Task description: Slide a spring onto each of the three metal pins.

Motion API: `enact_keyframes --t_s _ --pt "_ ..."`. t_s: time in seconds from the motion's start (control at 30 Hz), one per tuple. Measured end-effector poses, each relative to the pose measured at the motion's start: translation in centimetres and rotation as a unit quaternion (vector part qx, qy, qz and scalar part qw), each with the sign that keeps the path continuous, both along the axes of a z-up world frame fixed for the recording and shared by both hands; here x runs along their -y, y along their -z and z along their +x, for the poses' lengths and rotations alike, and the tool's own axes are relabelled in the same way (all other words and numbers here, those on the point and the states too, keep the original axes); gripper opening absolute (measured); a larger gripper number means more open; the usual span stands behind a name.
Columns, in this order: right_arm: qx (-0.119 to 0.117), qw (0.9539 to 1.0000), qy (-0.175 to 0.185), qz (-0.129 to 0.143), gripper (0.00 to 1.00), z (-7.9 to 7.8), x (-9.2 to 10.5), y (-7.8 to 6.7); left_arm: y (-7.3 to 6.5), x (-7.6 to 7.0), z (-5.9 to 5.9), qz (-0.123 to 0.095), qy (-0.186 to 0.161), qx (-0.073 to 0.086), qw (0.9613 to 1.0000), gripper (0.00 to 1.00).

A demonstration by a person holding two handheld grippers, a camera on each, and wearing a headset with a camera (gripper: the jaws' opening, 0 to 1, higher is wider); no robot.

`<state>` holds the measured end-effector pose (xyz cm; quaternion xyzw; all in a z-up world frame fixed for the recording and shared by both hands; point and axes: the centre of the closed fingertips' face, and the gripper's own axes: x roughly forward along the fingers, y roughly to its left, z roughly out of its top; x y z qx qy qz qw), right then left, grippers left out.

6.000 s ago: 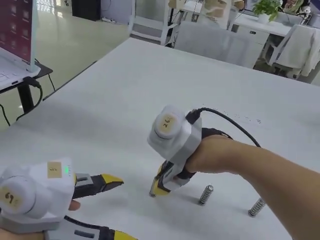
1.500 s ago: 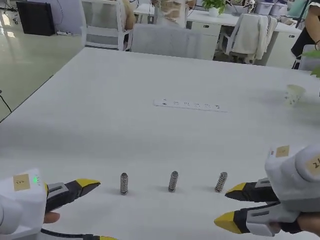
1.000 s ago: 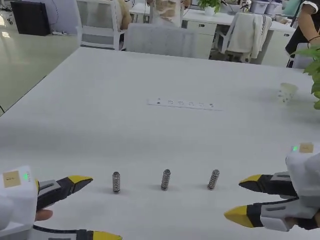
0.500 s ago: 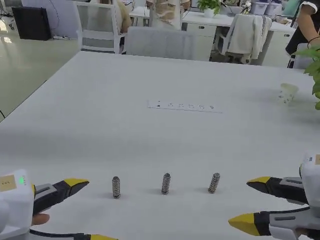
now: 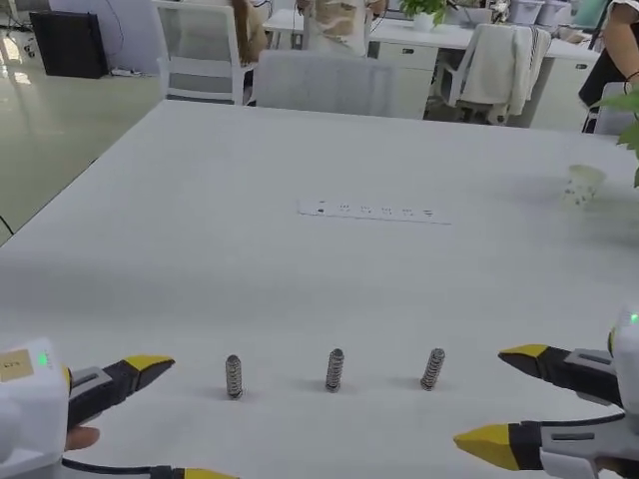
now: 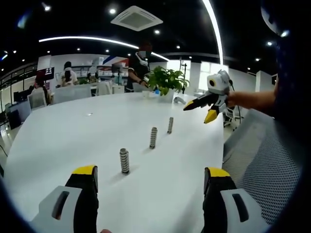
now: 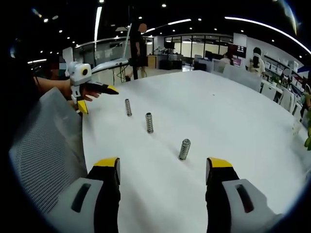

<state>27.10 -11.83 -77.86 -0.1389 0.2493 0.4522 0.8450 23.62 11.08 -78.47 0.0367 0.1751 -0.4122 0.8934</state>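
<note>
Since the three springs stand upright in an evenly spaced row near the front of the white table [image 5: 300, 269], each looks to be seated on its pin already, though the pins are hidden inside the coils and I can't make them out. The left spring [image 5: 234, 376], the middle spring [image 5: 335, 369] and the right spring [image 5: 432, 368] are well apart from one another, and none of them leans noticeably or lies flat.

On either side of the row, a gripper hangs low over the tabletop. The left gripper [image 5: 195, 419] is just beside the left spring. Its yellow-tipped jaws are spread wide with nothing between them, and its own view shows only bare table in the gap. The right gripper [image 5: 482, 394] is near the right spring, its jaws likewise gaping and empty. Neither touches a spring.

Farther back, a white power strip [image 5: 372, 211] lies across the middle of the table and a paper cup [image 5: 583, 184] sits toward the far right. Chairs and desks stand beyond.

From where I stand, the threading step looks finished, with no loose spring left on the table to pick up. What's left, I'd guess, is only to check that each coil has dropped fully down and then draw both grippers clear without brushing the row, as the outer springs are close enough to be knocked.
</note>
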Motion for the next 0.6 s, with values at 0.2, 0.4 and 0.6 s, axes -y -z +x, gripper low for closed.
enact_keyframes --t_s 0.2,0.4,0.6 --pt "0.002 1.0000 0.000 0.008 0.75 0.16 -0.24 -0.19 -0.06 -0.13 0.10 -0.005 -0.008 -0.005 0.9999 0.91" --pt "0.005 0.9999 0.001 0.011 0.77 0.17 -0.22 -0.37 -0.22 -0.08 0.12 -0.008 -0.011 -0.002 0.9999 0.93" --pt "0.003 0.9999 -0.001 0.013 0.79 0.11 -0.35 -0.33 -0.24 0.01 0.10 -0.010 -0.013 -0.001 0.9999 0.94"
